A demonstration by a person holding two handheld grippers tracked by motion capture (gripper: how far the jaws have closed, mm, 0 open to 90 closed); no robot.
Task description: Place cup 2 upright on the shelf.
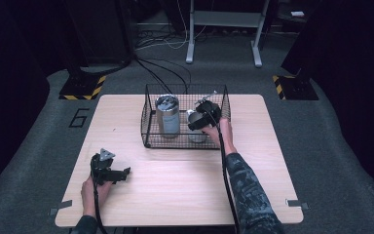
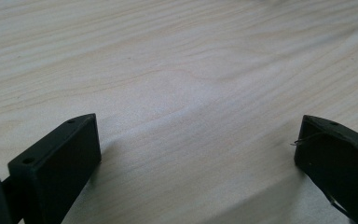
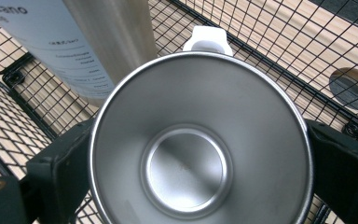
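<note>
Right gripper is down inside the black wire basket, jaws standing one on each side of a steel cup and pressed against its wall just under the rim. They hold the cup. The cup is upright, mouth facing the gripper camera, empty and bare to the bottom. A white handle or tab sticks off the cup's far rim, straight ahead of the jaws.

A tall steel can with a pale printed label stands ahead and to the left of the jaws, near the cup; contact cannot be told. Basket mesh runs below and ahead of the cup.

In the high view the right gripper sits at the basket's right half, can just to its left.

Left gripper rests low over bare wooden table, jaws wide, nothing between them, well apart from the basket.

Step, as I judge it: cup grasped, lift not yet made. Next move calls for a straight rise, keeping clear of the can and over the basket rim before any sideways carry.
</note>
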